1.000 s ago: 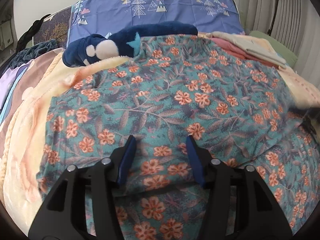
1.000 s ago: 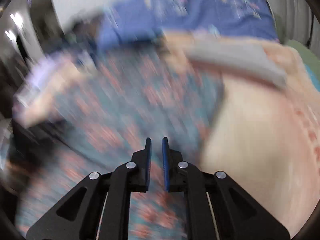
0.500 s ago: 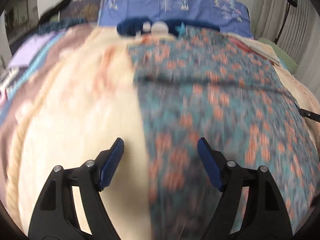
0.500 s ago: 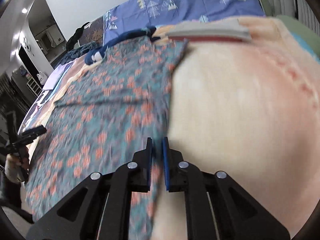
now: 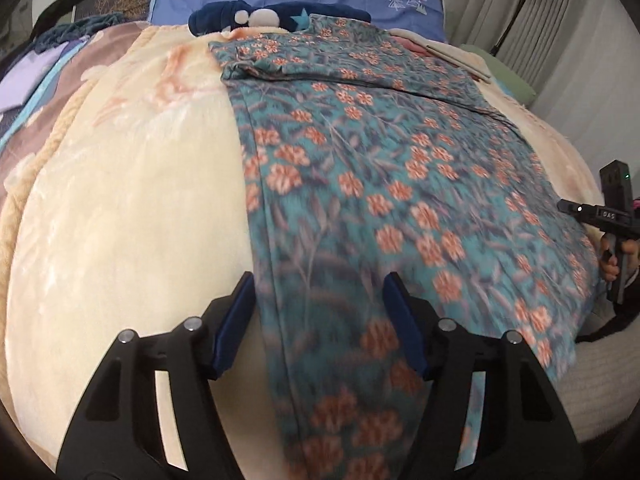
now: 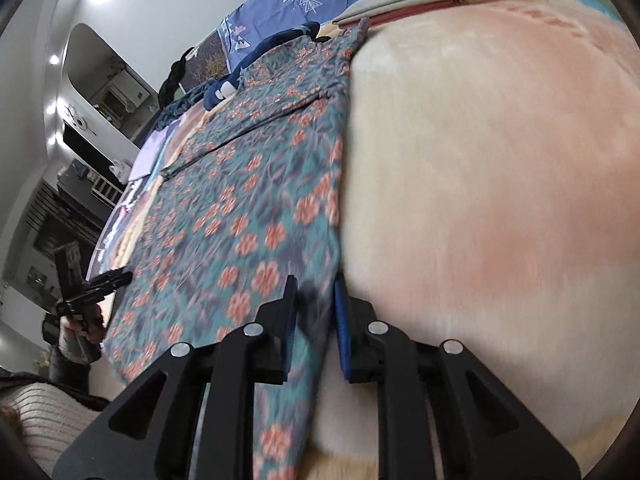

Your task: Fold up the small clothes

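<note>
Where a second ago it hung over the middle of the floral garment (image 5: 360,184), the left gripper (image 5: 318,320) now straddles its left edge, wide open and empty. The garment runs from 6 to 12 o'clock on the cream blanket (image 5: 132,208). The right gripper (image 6: 314,308), shut before, has parted slightly around the right edge: both sides look ready for gripping.

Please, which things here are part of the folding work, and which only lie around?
For the job: floral garment; left tool, open over its left edge; right tool, open at its right edge.

Lying about: navy plush toy; folded clothes stack; cream blanket.
</note>
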The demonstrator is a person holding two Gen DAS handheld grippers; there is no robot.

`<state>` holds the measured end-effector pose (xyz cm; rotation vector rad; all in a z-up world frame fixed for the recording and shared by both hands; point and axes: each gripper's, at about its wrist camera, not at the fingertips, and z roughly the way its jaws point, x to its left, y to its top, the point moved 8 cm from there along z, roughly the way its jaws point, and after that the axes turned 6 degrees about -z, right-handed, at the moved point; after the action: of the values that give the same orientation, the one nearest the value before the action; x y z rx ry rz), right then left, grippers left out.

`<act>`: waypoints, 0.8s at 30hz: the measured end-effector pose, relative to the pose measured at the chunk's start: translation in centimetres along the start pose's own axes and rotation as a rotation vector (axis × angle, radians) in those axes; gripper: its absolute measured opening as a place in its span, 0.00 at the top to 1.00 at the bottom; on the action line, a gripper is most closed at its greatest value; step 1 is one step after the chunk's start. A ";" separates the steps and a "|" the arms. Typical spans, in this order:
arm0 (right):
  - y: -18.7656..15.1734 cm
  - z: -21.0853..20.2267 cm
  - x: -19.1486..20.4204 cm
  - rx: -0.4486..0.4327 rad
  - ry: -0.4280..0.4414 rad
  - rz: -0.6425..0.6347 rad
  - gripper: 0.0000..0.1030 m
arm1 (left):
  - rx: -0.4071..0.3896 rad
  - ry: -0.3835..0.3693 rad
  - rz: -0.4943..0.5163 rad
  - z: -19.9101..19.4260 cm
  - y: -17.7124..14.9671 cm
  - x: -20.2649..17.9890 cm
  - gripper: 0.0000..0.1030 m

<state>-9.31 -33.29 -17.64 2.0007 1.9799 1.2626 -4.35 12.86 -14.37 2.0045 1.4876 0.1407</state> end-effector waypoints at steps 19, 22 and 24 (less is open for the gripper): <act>-2.6 -1.3 2.7 0.052 0.270 -0.034 0.82 | -0.027 -0.137 -0.049 -2.3 -3.3 -0.1 0.63; -2.3 -1.6 2.3 -0.001 0.259 0.000 0.98 | -0.053 -0.181 -0.160 -2.4 -2.9 0.7 0.98; -0.8 -2.2 2.6 -0.074 0.324 0.059 0.98 | -0.088 -0.209 -0.180 -3.0 -1.9 0.0 0.98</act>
<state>-11.58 -31.95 -15.34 1.9350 1.9749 1.7431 -7.25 14.46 -13.02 1.7483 1.4902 -0.0753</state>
